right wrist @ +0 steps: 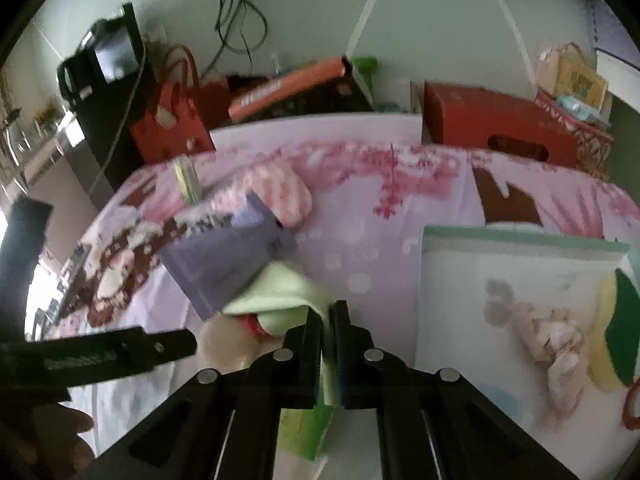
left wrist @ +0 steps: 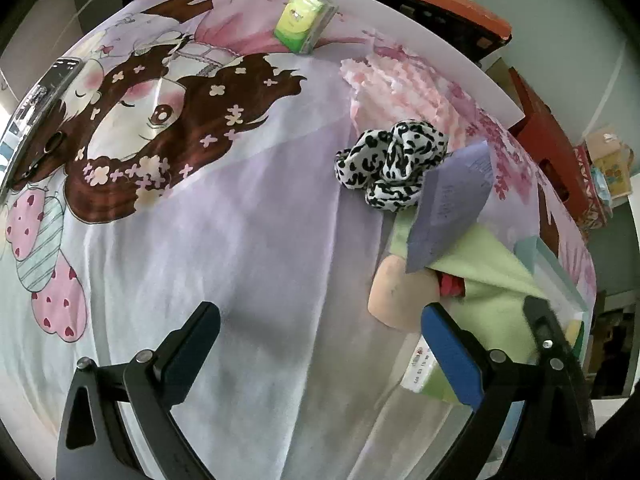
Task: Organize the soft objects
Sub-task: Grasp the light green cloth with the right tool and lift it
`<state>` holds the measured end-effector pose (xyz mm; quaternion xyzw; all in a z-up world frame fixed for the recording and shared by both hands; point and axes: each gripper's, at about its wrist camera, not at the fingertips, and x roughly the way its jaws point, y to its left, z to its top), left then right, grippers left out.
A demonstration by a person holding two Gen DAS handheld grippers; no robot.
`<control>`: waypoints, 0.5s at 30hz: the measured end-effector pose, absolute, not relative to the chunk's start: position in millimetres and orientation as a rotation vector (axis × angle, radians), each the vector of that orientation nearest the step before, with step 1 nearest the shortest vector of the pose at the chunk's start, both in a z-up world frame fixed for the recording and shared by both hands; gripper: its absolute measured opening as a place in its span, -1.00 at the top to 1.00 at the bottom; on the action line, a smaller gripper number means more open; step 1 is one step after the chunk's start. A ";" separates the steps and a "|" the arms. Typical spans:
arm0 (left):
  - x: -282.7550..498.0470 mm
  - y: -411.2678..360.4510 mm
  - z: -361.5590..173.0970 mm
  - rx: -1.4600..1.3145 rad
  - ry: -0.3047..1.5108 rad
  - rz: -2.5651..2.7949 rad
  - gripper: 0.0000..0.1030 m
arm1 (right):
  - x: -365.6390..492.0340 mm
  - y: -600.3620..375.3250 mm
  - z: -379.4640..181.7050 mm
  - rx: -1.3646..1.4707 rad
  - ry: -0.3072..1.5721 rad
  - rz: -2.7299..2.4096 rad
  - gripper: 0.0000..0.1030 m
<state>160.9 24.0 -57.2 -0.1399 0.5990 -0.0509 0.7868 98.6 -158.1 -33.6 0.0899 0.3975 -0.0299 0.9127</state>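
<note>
- Right gripper (right wrist: 328, 344), nearest in right wrist view: fingers pressed together, pinching edge of green cloth (right wrist: 280, 292); cloth fold sandwiched between pads, runs down between fingers.
- Green cloth again in left wrist view (left wrist: 492, 280), just right of left gripper's blue pad; draped over peach plush toy (left wrist: 404, 292), red bit showing under cloth edge.
- Left gripper (left wrist: 320, 344): fingers spread wide, nothing between, hovering over bare bedsheet (left wrist: 248, 240) left of green cloth.
- Purple paper/card (left wrist: 452, 208) lying atop green cloth, tilted, corner over far side of plush.
- White tag w/ print (left wrist: 418, 368) below green cloth, near blue pad; text unreadable.
- Mint-edged box (right wrist: 520, 296) right of green cloth, apart from it; yellow-green sponge + pale crumpled item inside, blurred.
- Leopard-print scrunchie/fabric (left wrist: 392, 164) just beyond green cloth, touching purple card edge.
- Pink-white fluffy item (left wrist: 392, 80) farther beyond green cloth, on sheet.
- Green tissue pack (left wrist: 306, 18) far beyond green cloth, at far bed edge.
- Red & orange boxes (right wrist: 496, 124) farthest, off bed behind.
</note>
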 end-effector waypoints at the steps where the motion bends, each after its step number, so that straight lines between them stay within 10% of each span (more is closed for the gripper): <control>1: 160.8 24.2 -56.3 -0.302 1.289 -0.112 -0.95 | 97.4 -158.1 -31.2 0.186 0.806 -0.062 0.88; 15: 160.3 21.7 -51.9 -0.301 1.279 -0.131 -0.95 | 82.0 -172.8 0.1 0.229 0.660 -0.100 0.94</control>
